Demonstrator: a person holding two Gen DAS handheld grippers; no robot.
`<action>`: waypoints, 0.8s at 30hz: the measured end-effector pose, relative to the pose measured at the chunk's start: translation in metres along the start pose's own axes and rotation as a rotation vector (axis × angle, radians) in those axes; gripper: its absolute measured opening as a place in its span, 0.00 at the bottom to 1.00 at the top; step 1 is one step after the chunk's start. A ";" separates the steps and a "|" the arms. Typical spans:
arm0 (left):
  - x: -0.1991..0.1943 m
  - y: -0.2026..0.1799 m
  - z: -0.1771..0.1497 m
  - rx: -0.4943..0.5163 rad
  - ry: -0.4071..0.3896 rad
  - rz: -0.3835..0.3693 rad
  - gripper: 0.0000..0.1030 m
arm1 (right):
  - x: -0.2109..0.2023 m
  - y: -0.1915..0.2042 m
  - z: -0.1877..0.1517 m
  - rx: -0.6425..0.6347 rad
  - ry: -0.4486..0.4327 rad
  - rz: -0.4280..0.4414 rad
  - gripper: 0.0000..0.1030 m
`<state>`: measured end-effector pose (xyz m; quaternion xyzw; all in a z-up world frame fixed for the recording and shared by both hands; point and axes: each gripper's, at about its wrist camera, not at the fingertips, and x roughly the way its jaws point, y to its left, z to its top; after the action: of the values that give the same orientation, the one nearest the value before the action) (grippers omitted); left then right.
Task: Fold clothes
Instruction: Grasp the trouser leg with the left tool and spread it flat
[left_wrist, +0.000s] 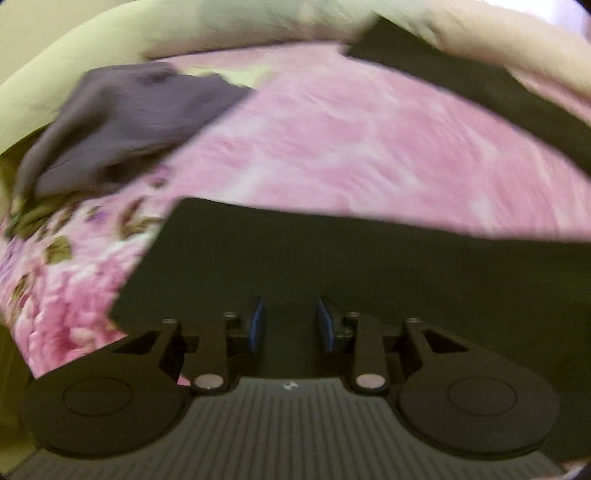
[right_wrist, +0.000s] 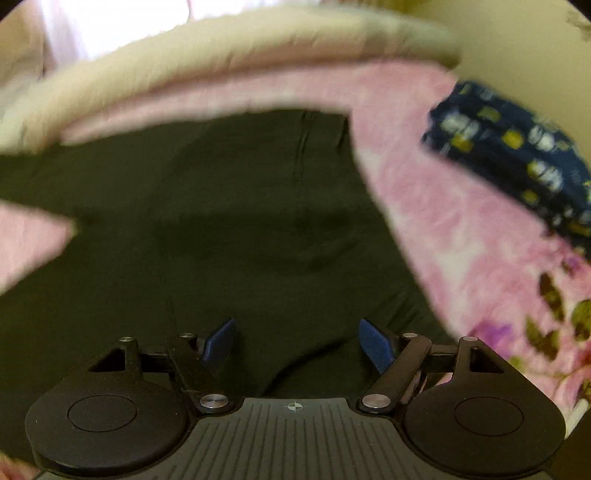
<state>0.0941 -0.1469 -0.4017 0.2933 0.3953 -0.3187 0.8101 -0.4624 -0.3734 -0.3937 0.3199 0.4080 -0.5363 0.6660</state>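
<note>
Dark garment (left_wrist: 332, 266) lies spread flat on a pink floral blanket (left_wrist: 351, 147); both views are blurry. Left gripper (left_wrist: 290, 325) sits low over the garment w/ blue pads (left_wrist: 258, 325) a narrow gap apart, nothing pinched between them. In the right wrist view the same garment (right_wrist: 229, 206) fills the middle, its edge running diagonally beside the blanket (right_wrist: 461, 240). Right gripper (right_wrist: 295, 341) is spread wide above the cloth, holding nothing. A grey-purple cloth (left_wrist: 122, 125) lies crumpled at far left of the blanket. A navy patterned cloth (right_wrist: 517, 155) sits at the right, apart from the garment. Cream bedding edge (right_wrist: 221, 55) curves along the back.
</note>
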 end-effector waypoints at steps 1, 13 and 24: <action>0.000 0.002 -0.004 -0.001 -0.008 0.006 0.33 | 0.002 -0.005 -0.008 0.013 0.005 0.016 0.74; -0.023 0.088 0.015 -0.142 0.344 0.068 0.35 | -0.060 -0.037 -0.055 0.490 0.323 -0.011 0.75; -0.141 0.044 0.127 0.040 0.087 -0.269 0.36 | -0.171 0.071 0.014 0.341 0.061 0.156 0.75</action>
<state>0.1165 -0.1718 -0.2099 0.2672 0.4592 -0.4191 0.7363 -0.4063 -0.2923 -0.2361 0.4749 0.3054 -0.5344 0.6290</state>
